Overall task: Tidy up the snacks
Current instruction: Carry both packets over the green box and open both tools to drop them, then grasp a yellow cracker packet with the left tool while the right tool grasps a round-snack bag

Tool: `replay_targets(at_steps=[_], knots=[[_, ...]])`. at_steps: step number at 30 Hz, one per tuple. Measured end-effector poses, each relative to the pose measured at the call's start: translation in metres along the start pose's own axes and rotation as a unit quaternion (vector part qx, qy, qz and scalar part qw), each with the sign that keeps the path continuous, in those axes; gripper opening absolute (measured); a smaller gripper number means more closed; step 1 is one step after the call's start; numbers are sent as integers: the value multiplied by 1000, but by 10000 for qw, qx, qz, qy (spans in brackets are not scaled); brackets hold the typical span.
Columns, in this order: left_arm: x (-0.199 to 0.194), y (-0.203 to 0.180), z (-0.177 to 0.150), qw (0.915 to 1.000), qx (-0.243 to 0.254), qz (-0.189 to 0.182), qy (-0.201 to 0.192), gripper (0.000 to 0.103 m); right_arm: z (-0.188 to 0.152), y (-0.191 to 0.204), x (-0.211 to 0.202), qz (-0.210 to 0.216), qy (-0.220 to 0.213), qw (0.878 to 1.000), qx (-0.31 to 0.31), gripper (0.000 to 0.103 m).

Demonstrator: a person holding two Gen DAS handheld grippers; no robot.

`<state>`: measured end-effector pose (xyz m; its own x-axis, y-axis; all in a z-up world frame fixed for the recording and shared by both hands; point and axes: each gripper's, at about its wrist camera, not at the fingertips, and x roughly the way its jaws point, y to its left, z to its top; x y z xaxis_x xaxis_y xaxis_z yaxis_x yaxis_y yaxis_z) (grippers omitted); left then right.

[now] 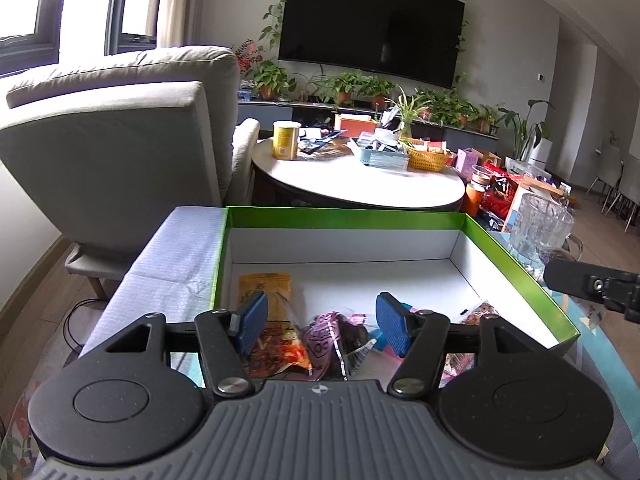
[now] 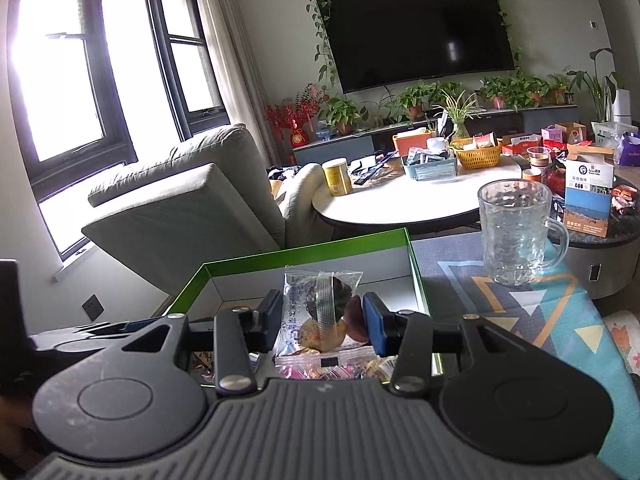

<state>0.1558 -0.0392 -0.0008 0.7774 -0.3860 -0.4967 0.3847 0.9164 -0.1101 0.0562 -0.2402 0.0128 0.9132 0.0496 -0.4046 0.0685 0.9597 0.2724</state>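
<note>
Nearest in the right wrist view, the right gripper (image 2: 323, 322) is clamped on a clear snack packet (image 2: 320, 308) that stands upright between its blue pads, with round pastries showing through the wrapper. It hangs over the near end of the green-rimmed box (image 2: 414, 268), so the step in hand looks like carrying this packet in to join the others.

In the left wrist view, the left gripper (image 1: 320, 322) stands with its jaws apart and nothing between the pads. Just below and beyond it, on the box floor, lie a red-orange snack bag (image 1: 280, 350), a purple packet (image 1: 320, 338) and, at about eleven o'clock, an orange sachet (image 1: 266, 286). The far half of the box is bare.

The next move probably calls for lowering the held packet onto bare floor beside the pile, then parting the jaws, while keeping clear of the left gripper close by at nine o'clock.

Farther out at two o'clock a glass mug (image 2: 514, 232) stands on the patterned cloth (image 2: 560, 312); beyond is a cluttered round table (image 2: 400, 204).
</note>
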Motion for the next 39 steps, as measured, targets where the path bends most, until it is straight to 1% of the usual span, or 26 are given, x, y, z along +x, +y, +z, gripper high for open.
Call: replay_targets(at_steps=[13,20,23,30,35,39], knots=[[-17,11,-9,9999,-113,50,11,57,-4,3,19,-78,141,9998,72,45],[-22,12,-14,9999,-72,30,80,57,-13,-3,30,-101,392,9985,370,45],[-23,13,-15,9999,-107,31,101,57,-14,-2,29,-150,376,9985,360,45],[-30,11,-18,9999,-107,32,112,57,-18,0,26,-119,514,9980,361,45],[-36,11,-19,9997,-146,65,178,57,-17,-2,13,-79,459,9983,361,45],[-50,12,-25,9996,-164,26,213,57,-19,-8,-3,-55,431,9981,426,45]])
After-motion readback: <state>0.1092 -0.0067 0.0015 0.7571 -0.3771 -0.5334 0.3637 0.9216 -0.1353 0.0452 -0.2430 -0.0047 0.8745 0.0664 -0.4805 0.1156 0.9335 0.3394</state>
